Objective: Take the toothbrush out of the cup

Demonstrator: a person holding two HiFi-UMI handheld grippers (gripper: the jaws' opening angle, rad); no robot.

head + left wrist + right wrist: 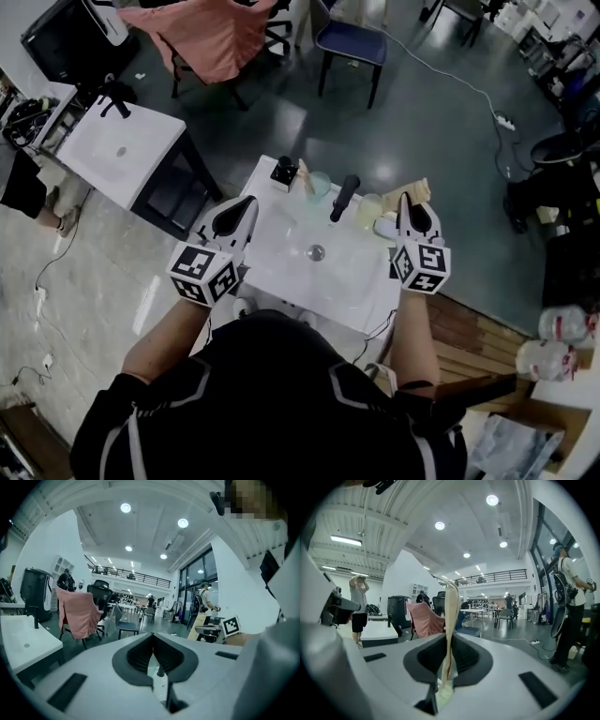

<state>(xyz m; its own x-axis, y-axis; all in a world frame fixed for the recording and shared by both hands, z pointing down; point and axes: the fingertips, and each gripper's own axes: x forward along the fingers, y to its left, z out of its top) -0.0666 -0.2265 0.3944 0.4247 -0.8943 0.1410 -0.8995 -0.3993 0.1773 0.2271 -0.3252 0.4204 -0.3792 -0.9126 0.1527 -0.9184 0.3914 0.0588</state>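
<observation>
— Status of the right tongs (pixel 449 641)?
— Clamped on the cream toothbrush (pixel 451 606), which stands upright, just right of the pale cup (pixel 370 210).
— And the left tongs (pixel 153 644)?
— Together, nothing between them, well left of the cup, over the white worktop (pixel 281 253).

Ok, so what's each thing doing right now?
Toothbrush: upright, pinched between jaws.
Right hand-held gripper: shut on it.
Left hand-held gripper: shut, empty.
Yellow cup: upright beside the faucet.
</observation>
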